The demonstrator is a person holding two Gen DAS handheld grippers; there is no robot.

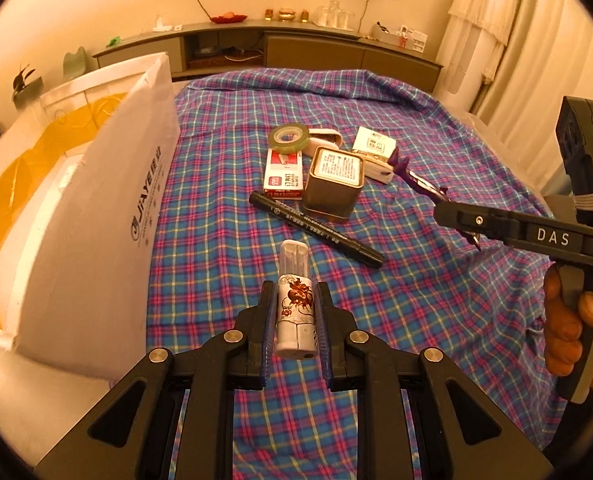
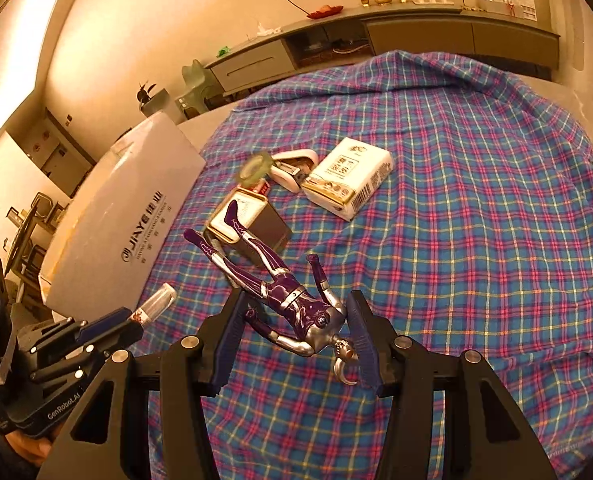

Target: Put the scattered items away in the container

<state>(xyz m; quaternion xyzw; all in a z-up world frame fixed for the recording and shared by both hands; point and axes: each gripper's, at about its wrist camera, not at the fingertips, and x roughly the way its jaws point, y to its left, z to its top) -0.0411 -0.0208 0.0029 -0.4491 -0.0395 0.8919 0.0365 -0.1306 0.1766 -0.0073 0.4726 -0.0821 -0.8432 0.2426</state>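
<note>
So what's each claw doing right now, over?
Left gripper shut on small bottle. Right gripper shut on purple figure. Box open at left, nothing in the way.

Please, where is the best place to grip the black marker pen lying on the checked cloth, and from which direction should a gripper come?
Probably grip the black marker pen at mid-barrel, coming from above with the jaws across its width. It lies flat and diagonal on the checked cloth, so the long sides are open. Its far end sits close to the square tin, so the nearer half is freer.

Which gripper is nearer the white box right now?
Left. The left gripper, holding the small bottle, is beside the white box; the right gripper is farther off.
</note>
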